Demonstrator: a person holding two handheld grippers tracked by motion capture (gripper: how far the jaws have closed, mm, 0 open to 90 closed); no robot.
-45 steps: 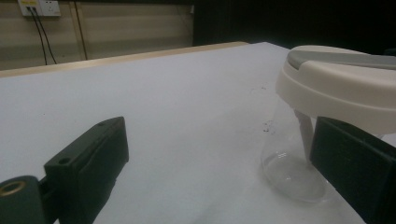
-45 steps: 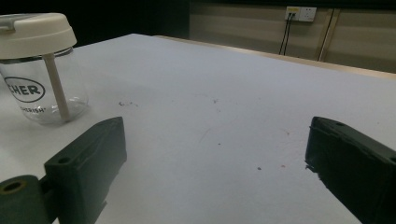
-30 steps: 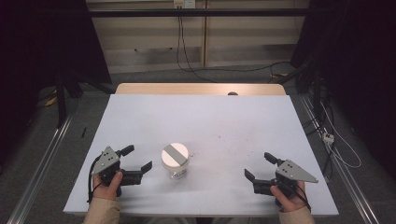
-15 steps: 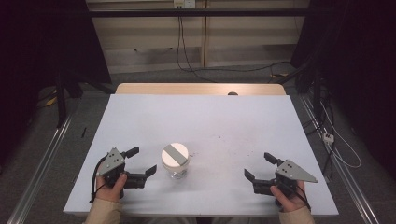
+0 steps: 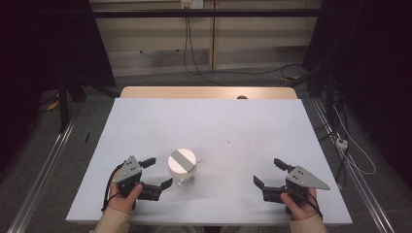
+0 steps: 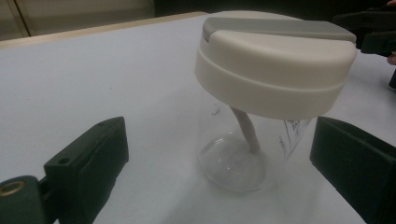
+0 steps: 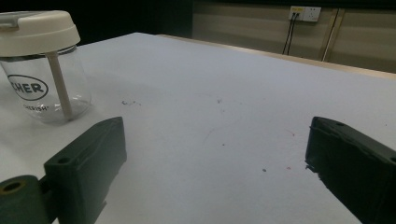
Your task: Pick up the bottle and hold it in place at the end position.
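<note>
On the white table top (image 5: 145, 121), near its front edge and left of the middle, a clear glass cup (image 5: 182, 167) is seen standing upright. It is closed by a cream lid (image 5: 182, 160) with a grey band (image 5: 183, 158) across its top. Inside the cup a pale straw (image 6: 246, 128) is seen, leaning from under the lid down to the bottom of the glass; no liquid can be made out. On the glass wall, dark printed lettering (image 7: 27, 87) is seen in the right gripper view, only partly readable.

The left gripper (image 5: 159, 173) is held in the person's left hand (image 5: 124, 196) just left of the cup. Its jaws are spread wide, and nothing is pinched between them. In the left gripper view the cup is seen standing in the gap, nearer the right-hand jaw, with space left on both sides; no contact is shown.

The right gripper (image 5: 270, 171) is held in the right hand (image 5: 299, 204) near the front right of the table, well apart from the cup. Its jaws are likewise spread wide, and only bare table, marked by a few small dark specks (image 7: 128, 102), is seen between them.
</note>
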